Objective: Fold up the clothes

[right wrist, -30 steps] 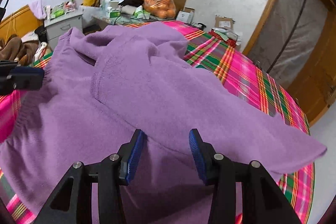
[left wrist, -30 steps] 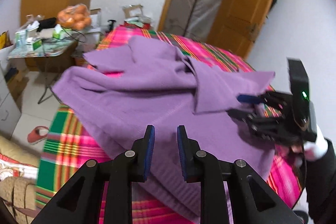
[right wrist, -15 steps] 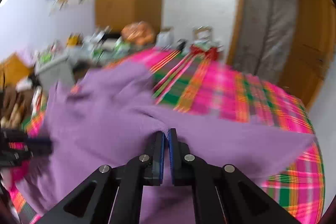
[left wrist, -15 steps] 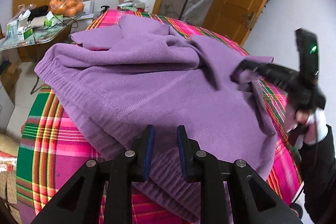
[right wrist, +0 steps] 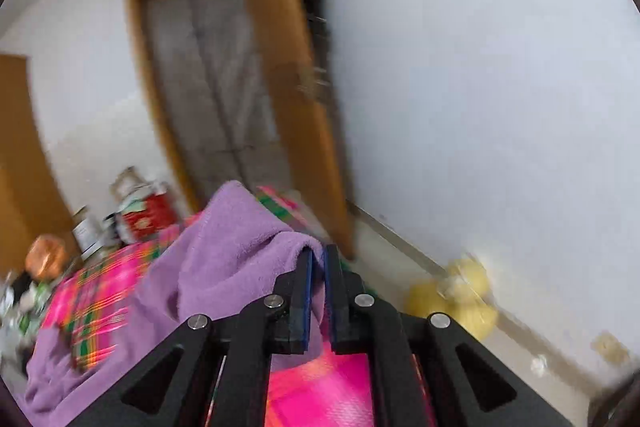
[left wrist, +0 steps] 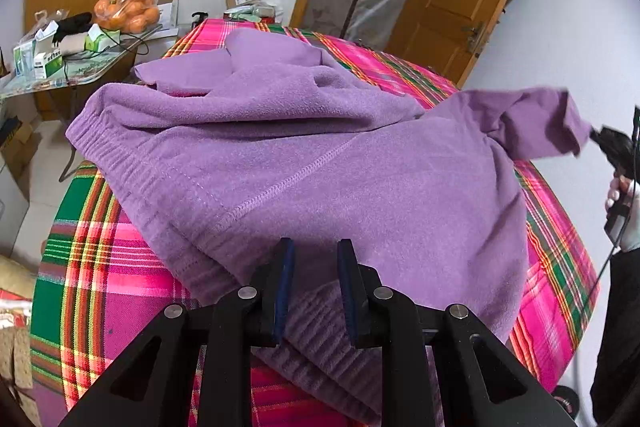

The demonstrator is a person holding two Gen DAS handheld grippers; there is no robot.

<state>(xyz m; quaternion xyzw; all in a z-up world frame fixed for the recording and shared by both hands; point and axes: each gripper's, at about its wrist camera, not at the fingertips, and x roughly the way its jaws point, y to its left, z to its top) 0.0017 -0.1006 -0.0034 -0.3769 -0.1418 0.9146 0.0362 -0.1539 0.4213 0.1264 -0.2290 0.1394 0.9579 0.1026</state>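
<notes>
Both tongs: R point(right wrist: 317, 255) pinching purple garment point(left wrist: 320, 163), opening slightly.

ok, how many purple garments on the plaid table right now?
1. A single purple fleece garment spread over the plaid table; its far-right sleeve end is pinched in the right hand-held gripper. Another could be hidden underneath.

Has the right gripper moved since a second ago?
Yes. In the left wrist view, the right gripper has carried the purple sleeve outward to the right, past the edge of the plaid table.
</notes>
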